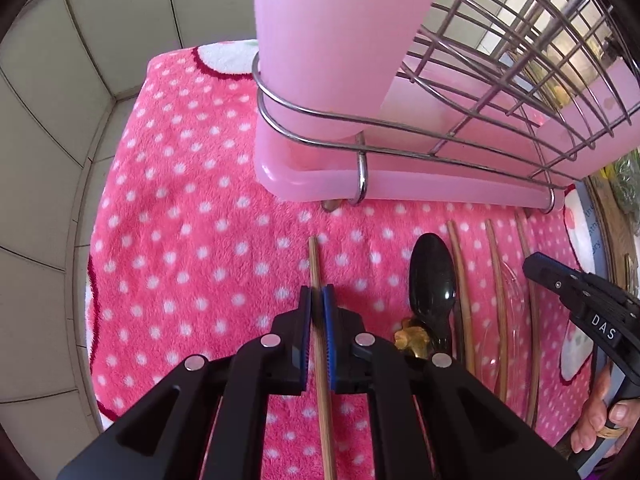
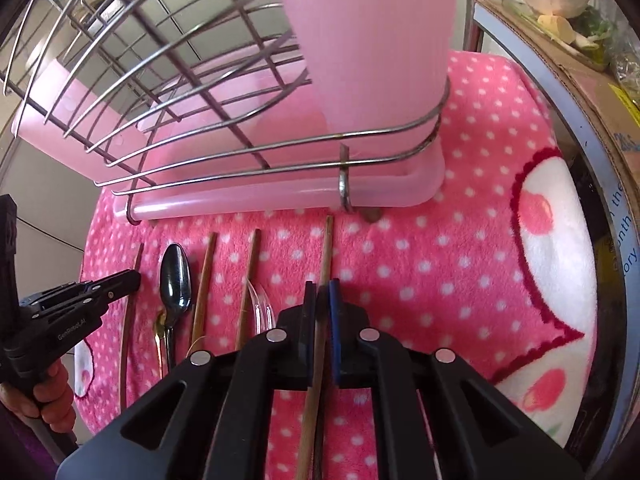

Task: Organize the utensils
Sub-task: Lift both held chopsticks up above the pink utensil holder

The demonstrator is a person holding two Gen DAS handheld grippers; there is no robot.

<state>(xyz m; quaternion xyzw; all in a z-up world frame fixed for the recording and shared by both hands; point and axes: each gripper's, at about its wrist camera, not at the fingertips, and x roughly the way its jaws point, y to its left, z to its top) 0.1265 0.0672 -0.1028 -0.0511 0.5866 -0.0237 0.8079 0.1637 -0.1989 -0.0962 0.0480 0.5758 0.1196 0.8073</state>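
"Which gripper has what?"

"The left gripper (image 1: 317, 294) is pinching a brown chopstick (image 1: 315, 260) between its blue pads, partway along its length. The stick's far end points at the front rim of the pink drainer tray (image 1: 312, 184)."

"And the other one?"

"Same story. The right gripper (image 2: 322, 288) has its jaws pressed onto a second chopstick (image 2: 328, 244), whose tip comes up just short of the tray, beside the wire loop (image 2: 344, 188) that hooks over the rim."

"Are the sticks off the towel?"

"I can't tell. Both run close along the pink dotted towel (image 1: 180, 240), and I see no clear gap."

"What lies between the two grippers?"

"A black spoon (image 2: 175, 276), bowl toward the tray, next to the left gripper's stick. Then two loose chopsticks (image 2: 206, 272) side by side, also pointing at the tray. A clear plastic spoon (image 2: 262, 304) lies by the one nearer the right gripper, touching or overlapping it. All of them rest along the towel's near half, in front of the tray."

"And the tray itself?"

"It sits at the towel's far edge, inside a wire rack (image 1: 500, 52). A tall pink utensil cup (image 1: 340, 40) stands in the rack's end compartment, toward the towel's left side. I can't see into the cup."

"Anything past the towel?"

"Pale tiled wall (image 1: 52, 120) on the left. On the right, a cardboard box (image 2: 568, 68) with some bagged things on top. A hand (image 2: 52, 392) grips the left tool's handle."
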